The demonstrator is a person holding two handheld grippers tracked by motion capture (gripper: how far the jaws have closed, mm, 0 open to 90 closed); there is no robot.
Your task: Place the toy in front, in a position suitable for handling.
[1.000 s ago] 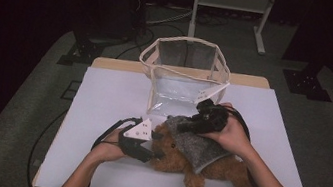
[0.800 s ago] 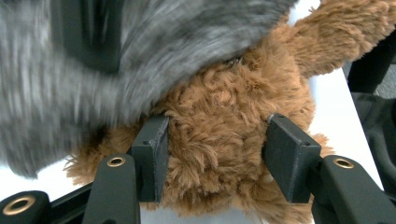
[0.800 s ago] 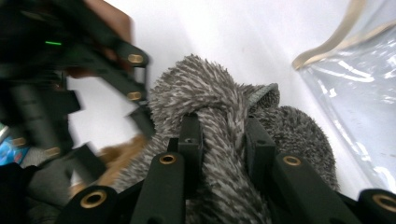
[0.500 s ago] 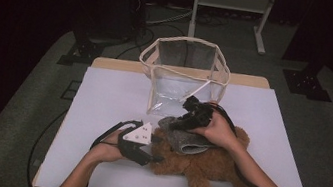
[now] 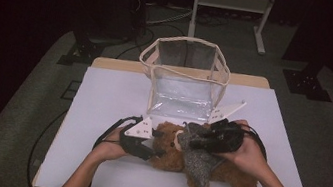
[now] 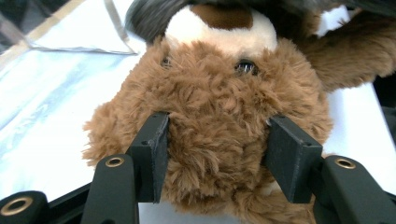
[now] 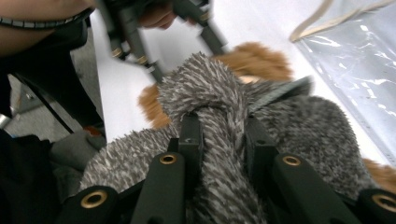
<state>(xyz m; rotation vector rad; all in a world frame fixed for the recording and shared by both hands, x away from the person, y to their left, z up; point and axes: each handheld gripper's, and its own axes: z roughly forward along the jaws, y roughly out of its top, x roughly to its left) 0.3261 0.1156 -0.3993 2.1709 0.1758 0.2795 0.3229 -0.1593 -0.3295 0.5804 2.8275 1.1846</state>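
Stuffed bear (image 5: 204, 163) lying on the tabletop (image 5: 103, 93), bag (image 5: 184, 78) behind it
The bear lies near the front edge, head to the left, scarf (image 5: 196, 151) across its neck; the left tool (image 5: 158, 151) sits at its head, the right tool (image 5: 197, 139) on the scarf, the bag just behind

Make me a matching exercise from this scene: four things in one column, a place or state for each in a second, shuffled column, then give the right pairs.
Things:
1. teddy bear
2. grey scarf
3. clear bag
4. left gripper

Places or states:
A. stands open on the table, behind the toy
B. lies on the white tabletop
C. pinched between the jaws of the right gripper
D. clamped on the toy's furry brown head

Pairs: 1-B, 2-C, 3-A, 4-D
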